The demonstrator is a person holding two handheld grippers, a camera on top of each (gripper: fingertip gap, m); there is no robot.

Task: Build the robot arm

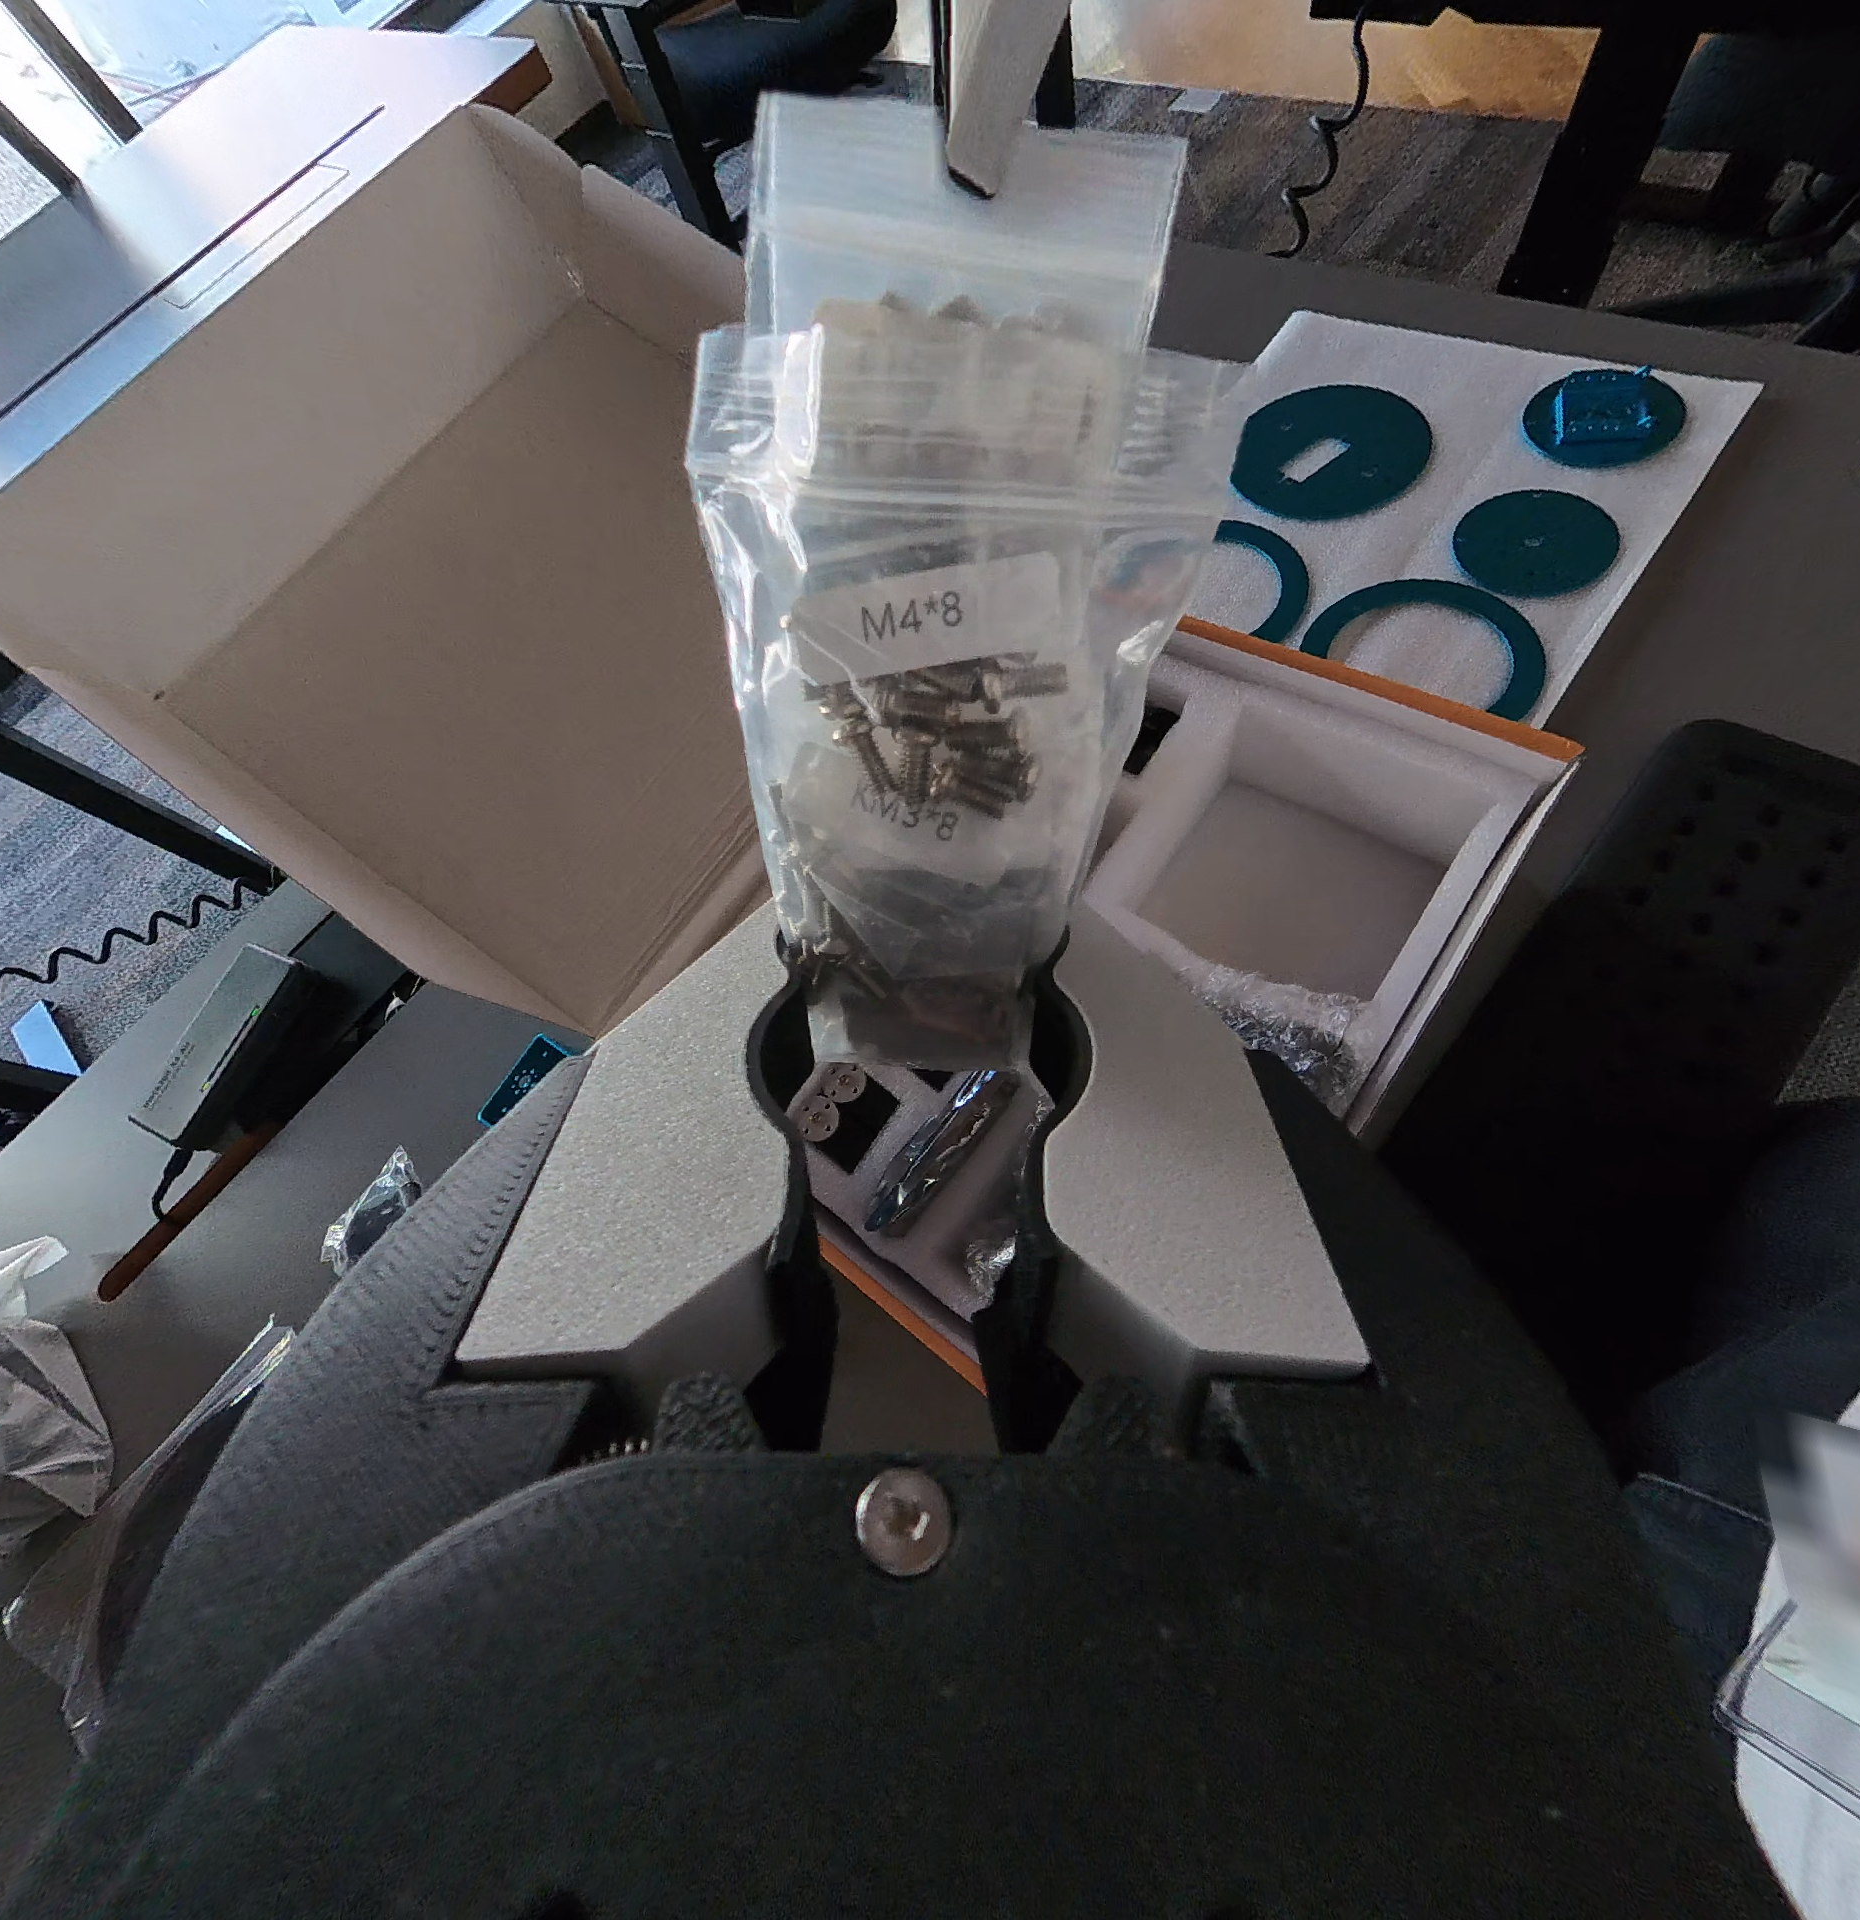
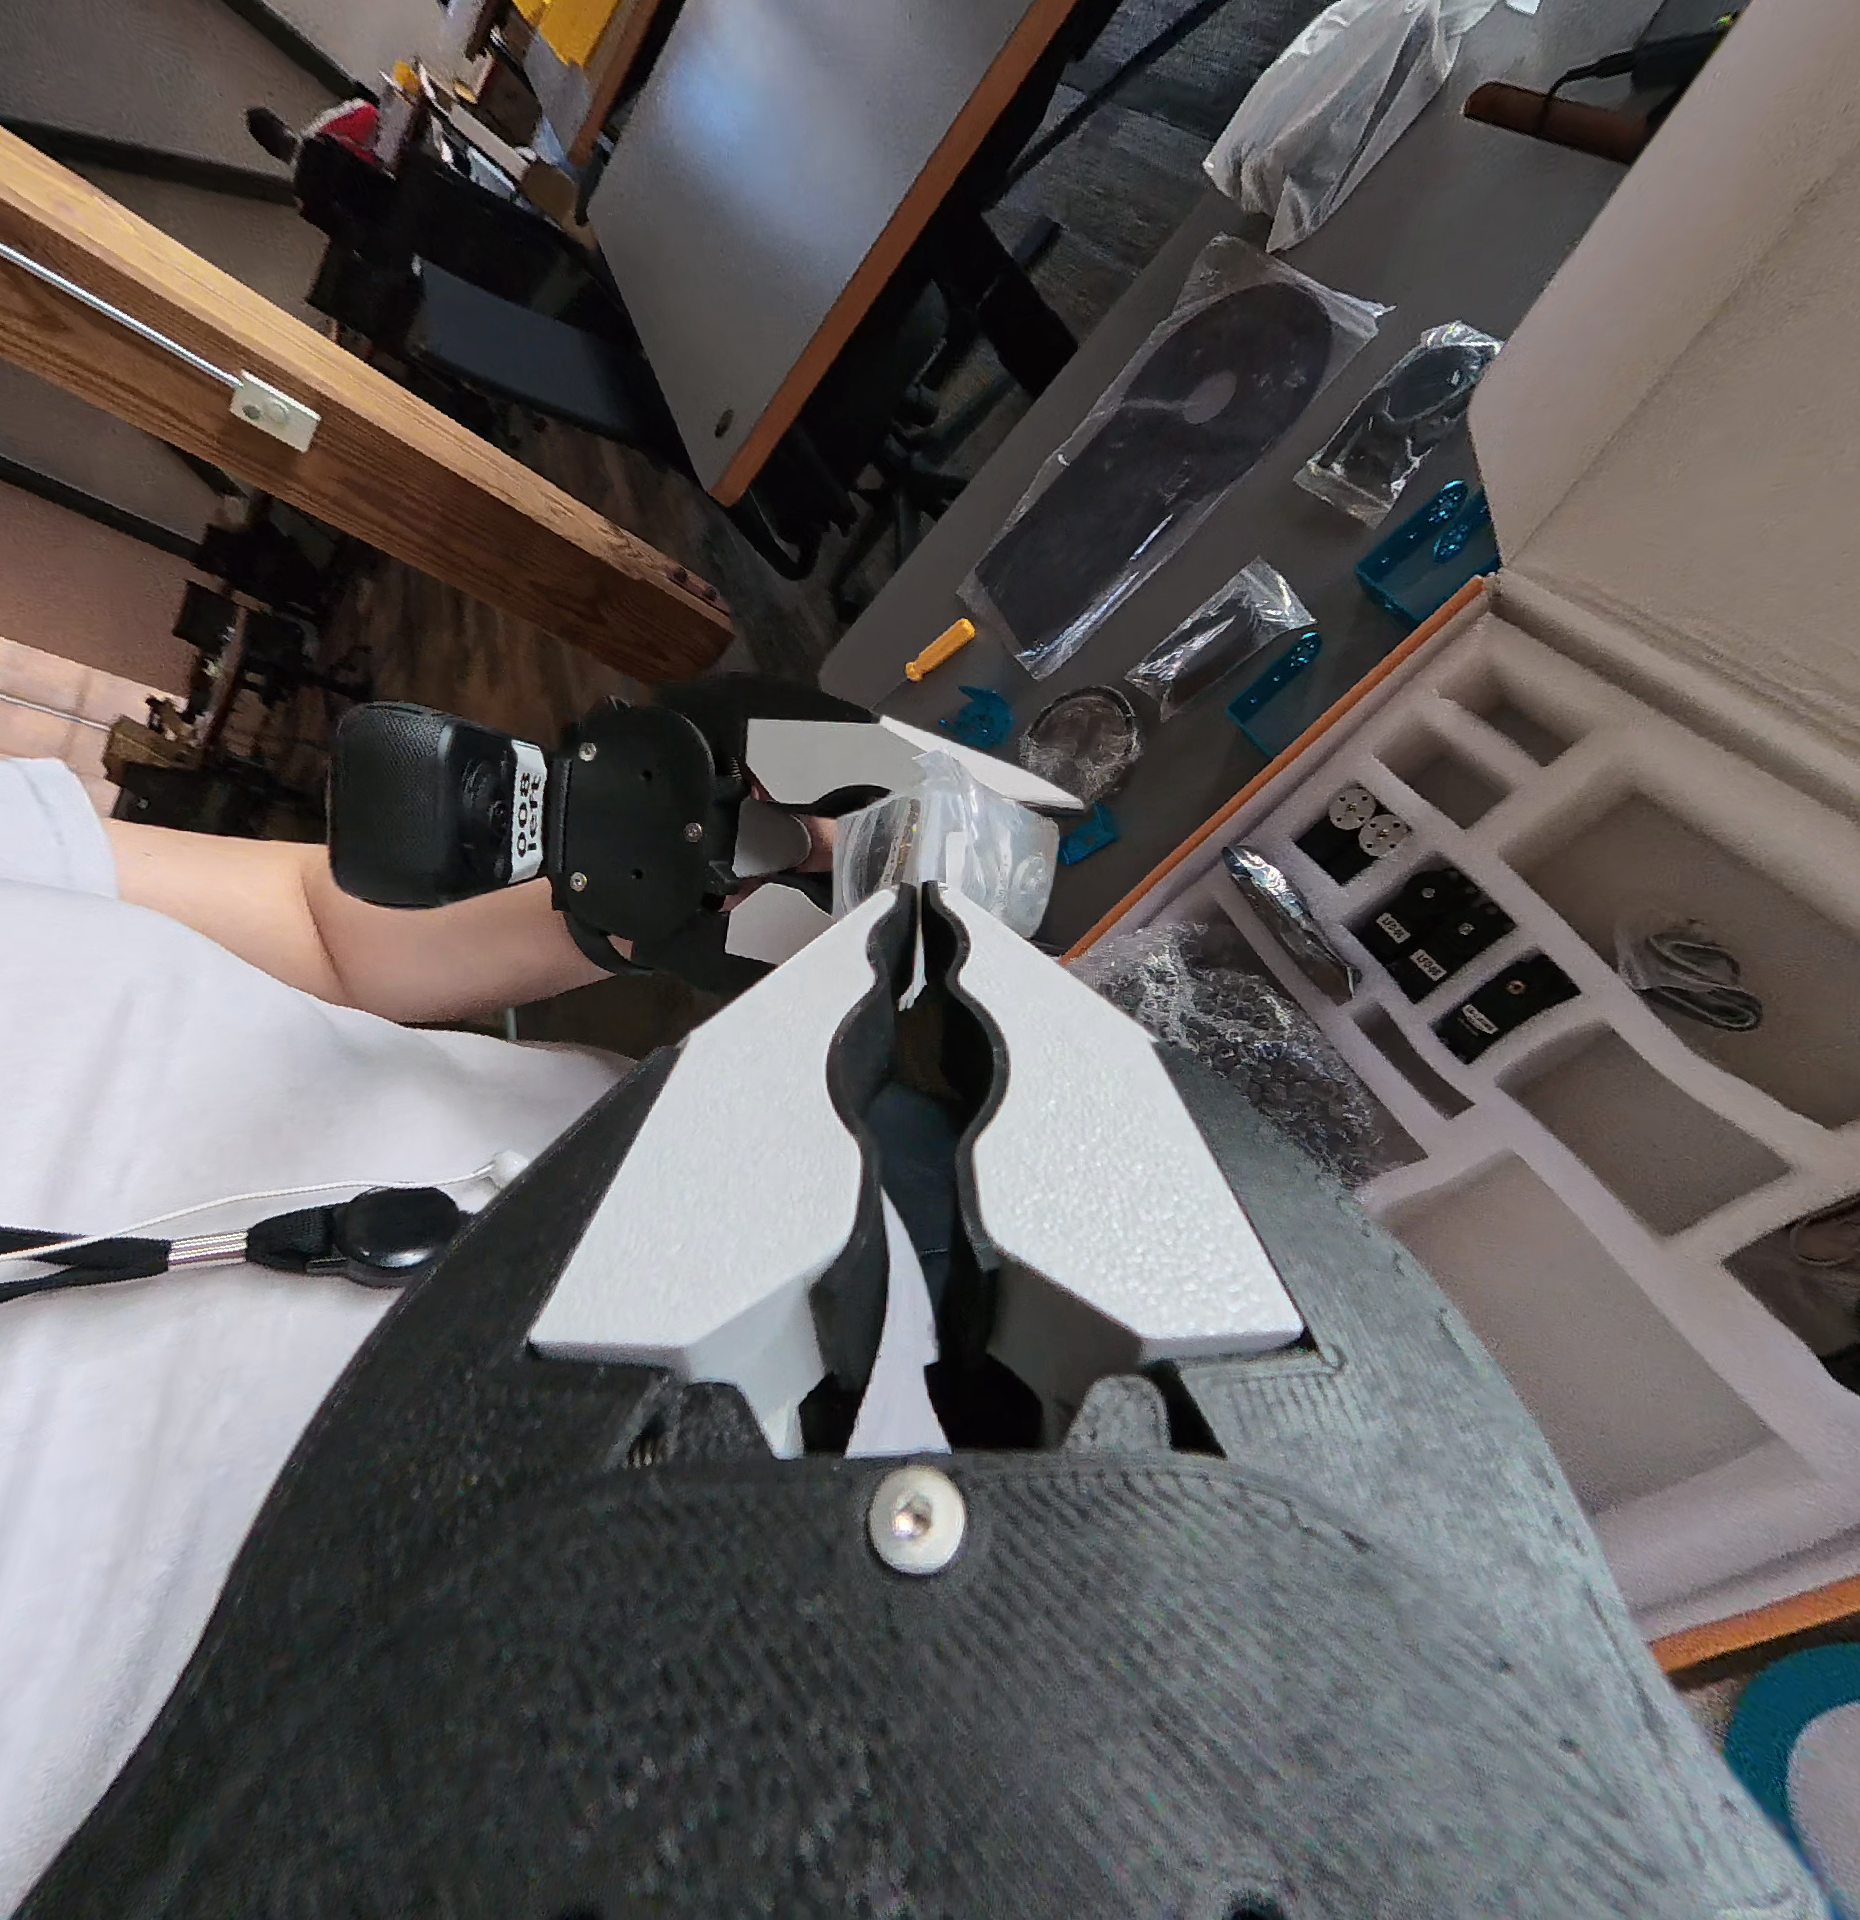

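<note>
The left tool (image 1: 910,997) clamped the near end of a clear bag of screws (image 1: 926,644), its long axis running away to the far end pinched by the right tool (image 2: 918,894) above an open foam-lined box (image 1: 1310,831).

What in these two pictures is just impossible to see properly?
- Left wrist view: small clear zip bags of metal screws hide much of the white foam tray.
- Right wrist view: right gripper hides those bags' top edge.
- Right wrist view: teal disc is cut off by the frame's edge.

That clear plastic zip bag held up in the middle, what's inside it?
The clear plastic zip bag holds smaller clear bags of silver metal screws, some bearing white labels. The lowest contents are hidden between the left hand-held gripper fingers.
</note>
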